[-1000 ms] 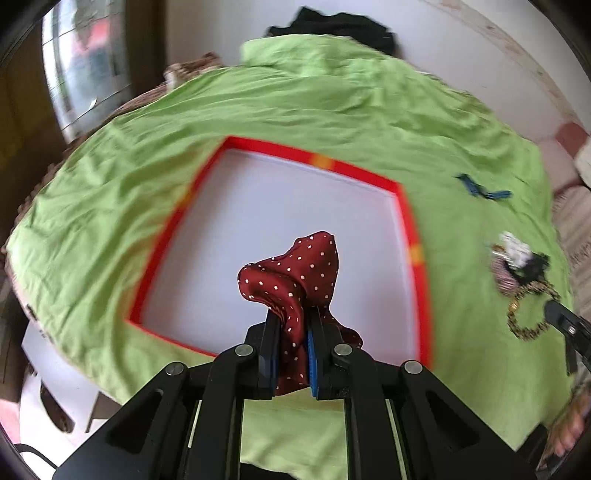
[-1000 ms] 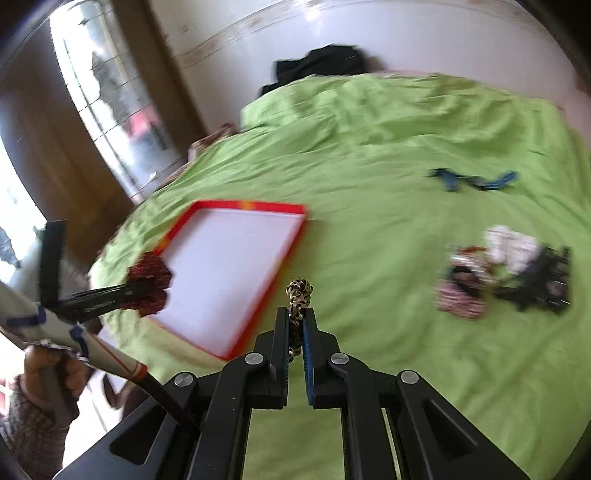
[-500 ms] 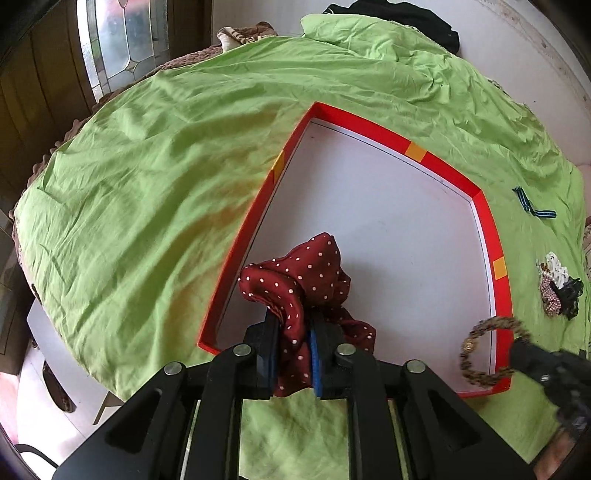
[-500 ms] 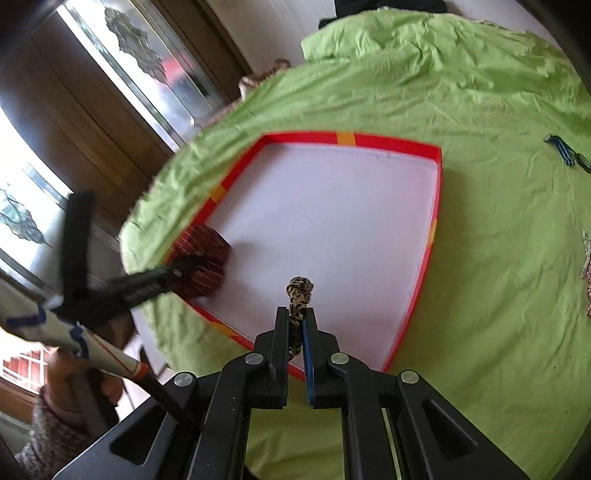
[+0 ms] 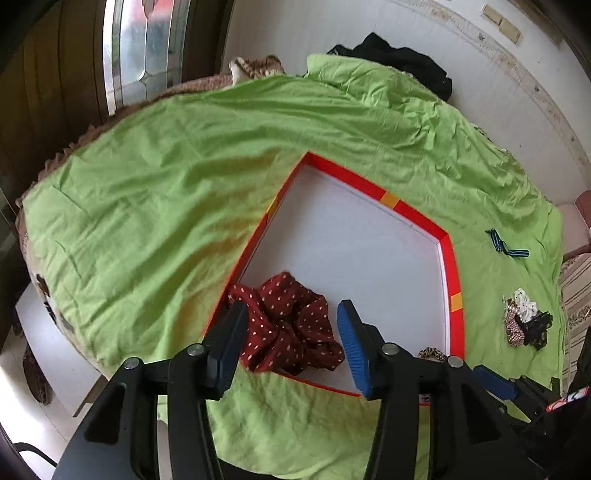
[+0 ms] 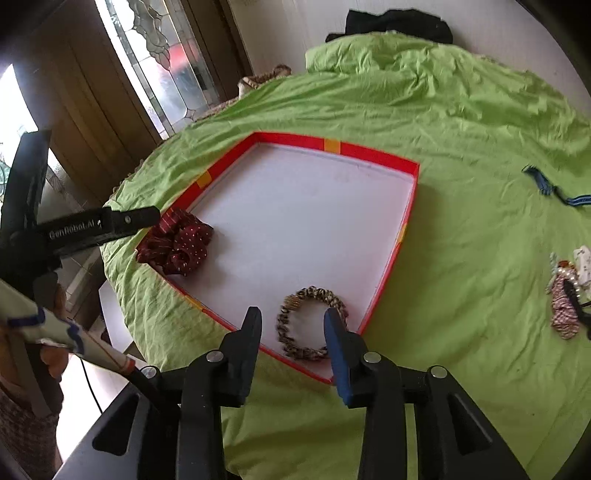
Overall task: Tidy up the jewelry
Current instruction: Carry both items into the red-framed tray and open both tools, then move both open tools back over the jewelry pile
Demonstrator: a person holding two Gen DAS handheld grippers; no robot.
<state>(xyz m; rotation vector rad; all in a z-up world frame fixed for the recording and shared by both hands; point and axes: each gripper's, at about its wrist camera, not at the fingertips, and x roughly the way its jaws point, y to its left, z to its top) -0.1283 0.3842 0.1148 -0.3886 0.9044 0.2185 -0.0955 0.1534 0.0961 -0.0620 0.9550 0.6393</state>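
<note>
A dark red scrunchie with pale dots point(image 5: 291, 328) lies crumpled in the near left corner of a shallow tray with a white floor and a red rim point(image 5: 452, 280), partly draped against that rim. The left gripper point(image 5: 291, 341) straddles it: its jaws have just been opening and now stand apart, the scrunchie between them but pressed by neither pad, so it is released. In the right wrist view the same scrunchie point(image 6: 177, 247) sits in the tray's point(image 6: 369, 151) left corner, with the tip of the left gripper point(image 6: 147, 218) just beside it.

A leopard-print scrunchie point(image 6: 310, 325) lies flat as an open ring on the tray floor near the near right corner. The right gripper point(image 6: 291, 332) brackets it; its jaws have likewise just been opening, and the blue-edged finger and the black finger stand either side of the ring without clamping it, so it too is let go. In the left wrist view only a sliver of this scrunchie point(image 5: 432, 353) shows behind the gripper's body.

The tray rests on a rumpled green sheet point(image 5: 147, 206). Well apart from the tray, to its right, lie a blue band point(image 5: 504, 249) and a small heap of further hair ties point(image 5: 526, 323). A black garment point(image 6: 399, 22) lies at the sheet's far edge.
</note>
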